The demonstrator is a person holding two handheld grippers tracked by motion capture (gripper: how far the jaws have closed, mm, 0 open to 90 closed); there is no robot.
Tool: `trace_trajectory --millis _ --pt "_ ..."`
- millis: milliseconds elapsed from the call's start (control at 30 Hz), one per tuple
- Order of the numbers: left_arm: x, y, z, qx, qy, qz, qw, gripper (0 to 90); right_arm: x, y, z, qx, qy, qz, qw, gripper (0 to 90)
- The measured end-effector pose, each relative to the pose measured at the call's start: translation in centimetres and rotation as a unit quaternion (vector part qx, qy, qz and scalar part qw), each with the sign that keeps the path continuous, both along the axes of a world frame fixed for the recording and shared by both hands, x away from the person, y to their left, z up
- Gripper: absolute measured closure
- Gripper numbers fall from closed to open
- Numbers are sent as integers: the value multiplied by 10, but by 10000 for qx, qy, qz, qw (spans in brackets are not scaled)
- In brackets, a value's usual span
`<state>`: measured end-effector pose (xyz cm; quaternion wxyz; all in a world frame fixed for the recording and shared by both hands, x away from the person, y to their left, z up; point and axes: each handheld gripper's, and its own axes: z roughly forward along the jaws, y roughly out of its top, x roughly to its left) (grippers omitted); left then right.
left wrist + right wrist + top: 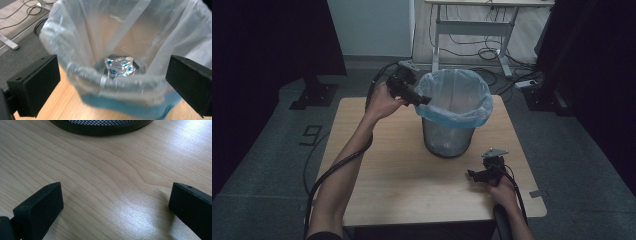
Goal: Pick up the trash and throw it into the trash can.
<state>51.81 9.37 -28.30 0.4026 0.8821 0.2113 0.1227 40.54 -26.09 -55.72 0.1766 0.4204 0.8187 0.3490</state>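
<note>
Lined bin [448, 131] mid-table [402, 170]; left gripper [421, 98] at rim.

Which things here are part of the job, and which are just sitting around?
Likely in play:
- mesh bin
- blue bag liner
- crumpled silver wrapper inside the liner
- left gripper, open at the rim
- right gripper, open above the table

Just around:
- floor cables
- far desk frame
</note>
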Motion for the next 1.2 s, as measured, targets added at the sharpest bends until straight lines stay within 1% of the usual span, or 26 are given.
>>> trace_trajectory --millis 133,267,400,600,767,933,1100,1200 --pt "-3 15 -3 7 -37 78 10000 0 0 0 0 4 2 -2 10000 0" --pt "-6 27 -5 -53 -45 159 9998 0 0 0 0 -5 -6 -20 10000 0" --pt "-10 40 -5 -72 -76 213 9997 0 0 1 0 -6 -9 -25 10000 0" --pt "-17 58 -5 -45 -125 296 9995 0 0 1 0 -6 -10 -28 10000 0" --pt "-22 71 -7 -88 -148 370 9992 0 0 1 0 -8 -10 -26 10000 0" --pt "-27 85 -11 -118 -155 449 9988 0 0 1 0 -12 -14 -22 10000 0" --pt "-34 100 -16 -158 -193 543 9982 0 0 1 0 -11 -12 -21 10000 0" --pt "-38 108 -19 -146 -229 602 9978 0 0 1 0 -11 -12 -17 10000 0"
